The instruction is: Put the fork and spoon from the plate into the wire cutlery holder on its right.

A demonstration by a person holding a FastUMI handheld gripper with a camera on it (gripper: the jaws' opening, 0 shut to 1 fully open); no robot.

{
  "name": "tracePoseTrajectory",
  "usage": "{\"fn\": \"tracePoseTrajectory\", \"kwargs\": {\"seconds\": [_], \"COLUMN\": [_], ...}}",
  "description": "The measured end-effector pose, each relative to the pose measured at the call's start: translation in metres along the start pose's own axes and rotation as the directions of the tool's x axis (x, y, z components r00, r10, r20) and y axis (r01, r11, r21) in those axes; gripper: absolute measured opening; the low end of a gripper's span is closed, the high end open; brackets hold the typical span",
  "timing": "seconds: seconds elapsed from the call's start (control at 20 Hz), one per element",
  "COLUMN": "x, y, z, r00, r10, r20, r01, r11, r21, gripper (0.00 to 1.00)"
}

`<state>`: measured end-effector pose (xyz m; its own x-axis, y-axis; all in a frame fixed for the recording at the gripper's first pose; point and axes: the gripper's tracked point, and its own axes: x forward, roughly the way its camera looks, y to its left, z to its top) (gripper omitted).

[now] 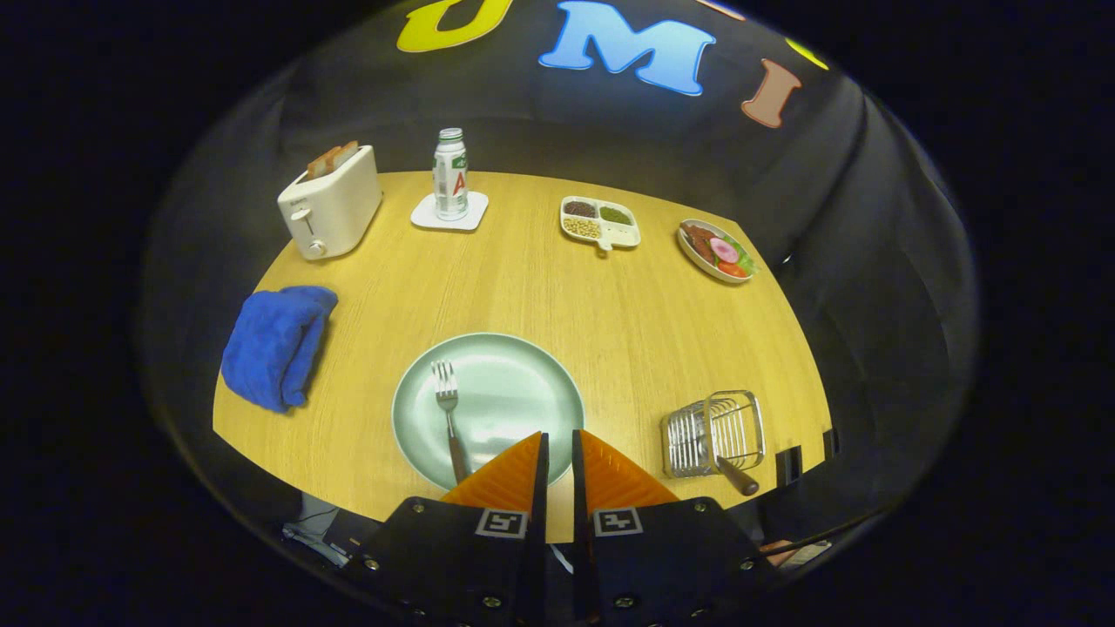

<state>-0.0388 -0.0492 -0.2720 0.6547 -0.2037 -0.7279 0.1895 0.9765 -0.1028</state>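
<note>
The gripper [557, 440] hangs over the near edge of the table [610, 313], its fingers drawn nearly together with only a thin slit between them and nothing held. Their tips sit above the near rim of the plate [523, 383] — a pale green round one. The fork [449, 418] lies on the plate's left half, tines pointing far, handle running near toward the left finger.

To the right of the plate, near the table's near right corner, stands the wire holder [714, 431]. A dark-handled utensil [727, 470] already lies in it with its handle poking out toward the near side (probably the spoon, though its head is hard to make out through the wires).

Left of the plate, at the table's left edge, a blue cloth [277, 347] lies bunched.

Along the far side, left to right: a white toaster [329, 209] with bread in its slots, a bottle [450, 174] standing on a white coaster [427, 218], a divided dish [599, 223] of grains, and a plate of salad [716, 251] — tilted toward the far right corner.
</note>
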Motion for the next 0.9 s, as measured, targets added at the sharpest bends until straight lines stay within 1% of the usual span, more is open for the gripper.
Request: {"fn": "tracePoseTrajectory", "kwargs": {"seconds": [0.05,0.15,0.2,0.25,0.35,0.6,0.9], "x": [0.003,0.008,0.011,0.015,0.023,0.045,0.069], "y": [0.008,0.02,0.026,0.03,0.038,0.056,0.073], "z": [-0.002,-0.006,-0.009,-0.011,-0.016,-0.025,-0.041], "r00": [1.0,0.999,0.998,0.997,0.996,0.988,0.973], "r10": [0.017,0.045,0.056,0.062,0.077,0.119,0.168], "r20": [-0.005,-0.019,-0.024,-0.035,-0.055,-0.102,-0.159], "r01": [-0.017,-0.046,-0.057,-0.064,-0.08,-0.124,-0.176], "r11": [1.0,0.998,0.997,0.996,0.995,0.991,0.984], "r21": [-0.01,-0.034,-0.046,-0.056,-0.064,-0.044,-0.036], "gripper": [0.14,0.2,0.2,0.28,0.28,0.28,0.28]}}
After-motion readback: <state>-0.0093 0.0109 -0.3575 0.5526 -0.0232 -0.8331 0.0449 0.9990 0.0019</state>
